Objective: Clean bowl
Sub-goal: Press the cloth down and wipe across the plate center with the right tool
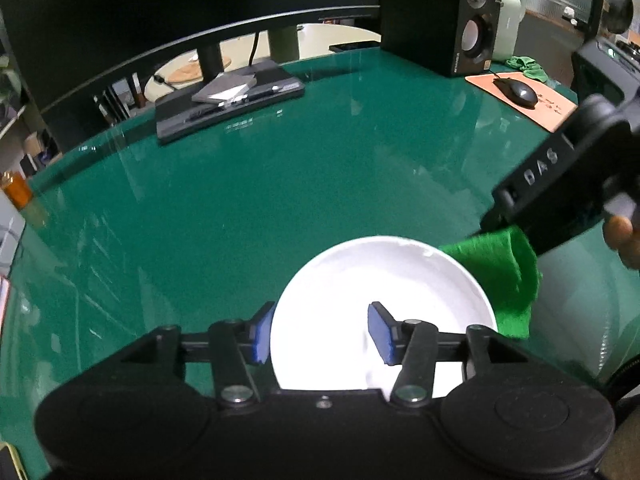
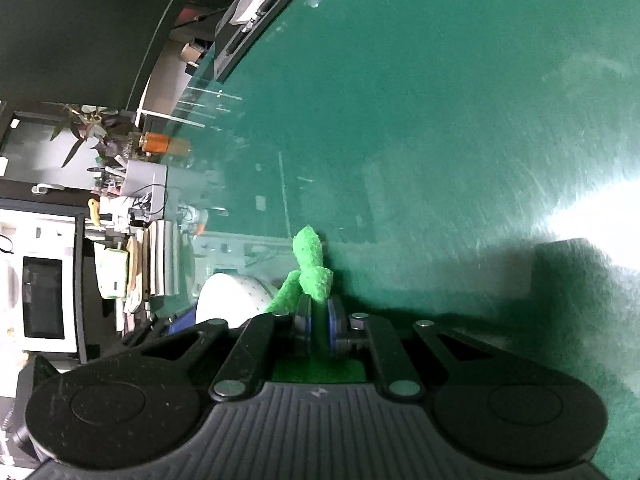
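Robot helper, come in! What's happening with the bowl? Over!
Left gripper clamped on white bowl rim. Right gripper shut on green cloth, at bowl's edge. Nothing blocking.

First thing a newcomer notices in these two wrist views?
The bright white bowl low in the left wrist view, standing out on the dark green table, with the left claw straddling its near rim, one pad outside and one inside. Next, the vivid green cloth at the bowl's right edge, pinched in the shut right claw.
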Tool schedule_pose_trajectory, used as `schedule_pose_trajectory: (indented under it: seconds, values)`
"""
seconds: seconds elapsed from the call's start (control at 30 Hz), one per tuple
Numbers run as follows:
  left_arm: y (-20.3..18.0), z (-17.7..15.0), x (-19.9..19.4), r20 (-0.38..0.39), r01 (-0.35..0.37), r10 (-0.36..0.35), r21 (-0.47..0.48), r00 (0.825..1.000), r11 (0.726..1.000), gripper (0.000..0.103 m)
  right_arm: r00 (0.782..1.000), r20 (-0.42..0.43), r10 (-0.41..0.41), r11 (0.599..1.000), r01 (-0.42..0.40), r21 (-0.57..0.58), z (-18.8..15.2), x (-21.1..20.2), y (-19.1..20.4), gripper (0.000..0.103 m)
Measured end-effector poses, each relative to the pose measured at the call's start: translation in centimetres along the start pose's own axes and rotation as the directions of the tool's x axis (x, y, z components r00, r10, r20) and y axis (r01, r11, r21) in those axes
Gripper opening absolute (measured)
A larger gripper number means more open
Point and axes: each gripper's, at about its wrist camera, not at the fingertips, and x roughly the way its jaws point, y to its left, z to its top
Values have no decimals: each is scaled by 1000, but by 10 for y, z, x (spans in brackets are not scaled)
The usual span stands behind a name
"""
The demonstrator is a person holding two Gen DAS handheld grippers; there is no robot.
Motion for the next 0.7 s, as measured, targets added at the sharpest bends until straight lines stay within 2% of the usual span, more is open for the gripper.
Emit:
schedule_pose_trajectory:
  seconds: [0.03, 0.13, 0.27, 0.4, 0.5, 0.7]
  values:
    - [3, -1, 1, -8, -10, 10, -8, 1000, 1000, 22, 1000, -1, -11, 1000, 11, -6, 1, 2, 3, 9]
    - [10, -6, 1, -6, 28, -28, -36, 1000, 999, 22, 999, -14, -49, 998, 49, -27, 7, 9, 13, 9]
    - [10, -9, 2, -2, 47, -47, -10, 999, 999, 27, 995, -21, -99, 994, 98, -51, 17, 28, 33, 9]
    - [12, -10, 4, 6, 71, -72, 8, 997, 997, 27, 995, 1, -101, 993, 101, -58, 20, 44, 55, 10]
    - [15, -11, 5, 16, 99, -99, 20, 995, 995, 28, 993, 13, -115, 992, 115, -50, 16, 42, 56, 10]
    - [18, -15, 6, 41, 137, -140, 58, 989, 989, 29, 982, 28, -187, 982, 186, 37, 2, 26, 42, 10]
